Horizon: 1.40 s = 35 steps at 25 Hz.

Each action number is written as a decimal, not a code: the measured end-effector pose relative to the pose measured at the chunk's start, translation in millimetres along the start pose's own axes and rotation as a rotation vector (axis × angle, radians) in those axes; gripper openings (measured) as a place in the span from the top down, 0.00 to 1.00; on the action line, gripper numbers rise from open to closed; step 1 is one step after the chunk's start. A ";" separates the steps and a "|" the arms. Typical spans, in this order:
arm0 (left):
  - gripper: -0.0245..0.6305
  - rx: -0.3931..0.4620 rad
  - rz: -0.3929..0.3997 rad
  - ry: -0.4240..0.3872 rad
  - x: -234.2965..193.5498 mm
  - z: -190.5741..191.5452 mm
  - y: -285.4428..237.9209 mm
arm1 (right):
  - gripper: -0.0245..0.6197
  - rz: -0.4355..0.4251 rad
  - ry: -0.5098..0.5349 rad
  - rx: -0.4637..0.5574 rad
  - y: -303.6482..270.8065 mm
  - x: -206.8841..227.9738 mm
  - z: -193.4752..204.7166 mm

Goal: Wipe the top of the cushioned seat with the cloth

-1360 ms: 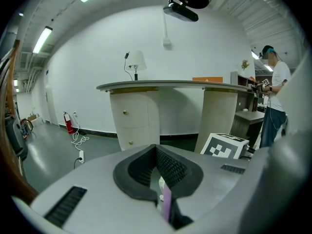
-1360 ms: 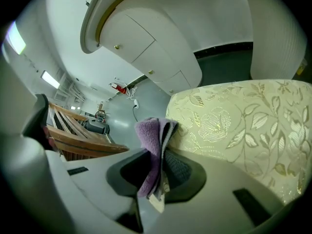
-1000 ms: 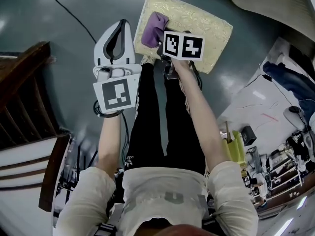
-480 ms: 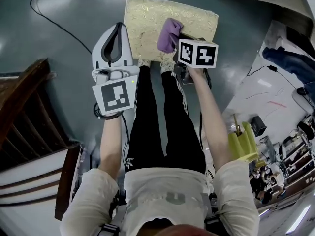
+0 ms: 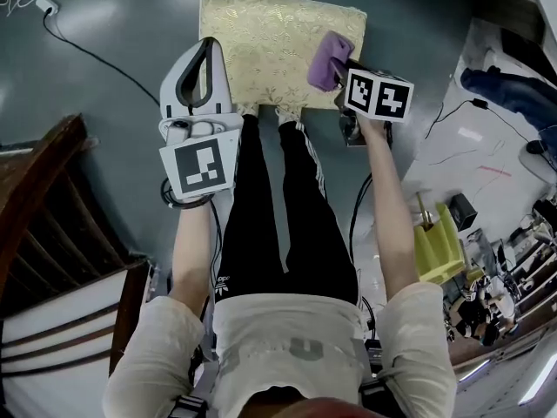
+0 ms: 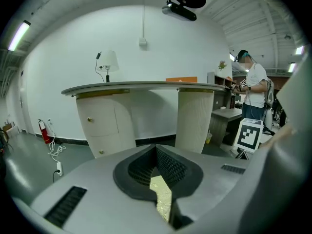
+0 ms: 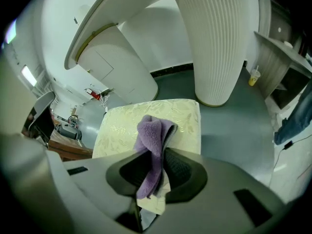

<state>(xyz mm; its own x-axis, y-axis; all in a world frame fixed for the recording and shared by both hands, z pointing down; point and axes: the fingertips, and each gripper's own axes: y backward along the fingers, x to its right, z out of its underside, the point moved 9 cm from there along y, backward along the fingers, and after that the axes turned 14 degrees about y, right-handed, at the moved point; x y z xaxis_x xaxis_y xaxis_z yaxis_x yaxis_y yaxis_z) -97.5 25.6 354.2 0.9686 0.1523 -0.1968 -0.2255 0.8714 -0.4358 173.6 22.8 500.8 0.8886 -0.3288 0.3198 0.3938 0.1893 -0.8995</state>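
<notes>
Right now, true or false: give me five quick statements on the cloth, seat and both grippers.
1. The right gripper is shut on the purple cloth. True.
2. The cloth is near the left edge of the cushioned seat. False: it is by the right edge.
3. The left gripper holds a second cloth. False: its jaws are together on nothing.
4. The seat cover is pale gold with a pattern. True.
5. The cloth is spread flat. False: it is bunched.

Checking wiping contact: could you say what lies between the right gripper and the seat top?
The purple cloth, which the right gripper pinches; the right gripper view shows it.
</notes>
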 end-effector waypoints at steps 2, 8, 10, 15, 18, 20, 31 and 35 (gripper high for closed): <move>0.96 0.000 0.007 -0.007 3.1 -0.5 -2.4 | 0.82 0.012 0.007 -0.010 5.1 10.9 3.1; 0.96 0.002 0.021 -0.017 1.9 -3.9 -5.6 | 0.82 0.032 0.021 -0.040 17.9 33.7 8.4; 0.96 0.006 0.020 -0.045 1.7 -4.7 -4.4 | 0.82 0.018 0.035 -0.053 18.3 32.7 8.1; 0.96 0.004 0.023 -0.074 15.1 -0.4 -11.2 | 0.82 0.015 0.071 -0.068 20.3 45.6 9.9; 0.96 0.010 0.023 -0.073 9.0 -6.2 -6.2 | 0.82 0.044 0.068 -0.070 23.9 44.0 12.0; 0.96 0.010 0.020 -0.064 4.9 -6.0 -6.2 | 0.83 0.069 0.065 -0.074 23.0 47.1 13.5; 0.96 0.012 -0.025 -0.020 -11.0 -2.3 -0.3 | 0.84 0.031 0.061 0.014 60.4 10.0 -19.3; 0.96 0.017 -0.082 -0.011 -32.2 -3.3 12.3 | 0.84 -0.169 0.119 0.140 89.8 -69.8 -59.0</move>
<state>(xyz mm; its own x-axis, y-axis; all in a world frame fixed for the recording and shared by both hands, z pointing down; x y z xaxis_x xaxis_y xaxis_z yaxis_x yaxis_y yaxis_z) -131.8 29.8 352.3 0.9848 0.0854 -0.1510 -0.1437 0.8888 -0.4352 133.1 8.1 380.1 0.7764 -0.4721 0.4175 0.5709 0.2462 -0.7832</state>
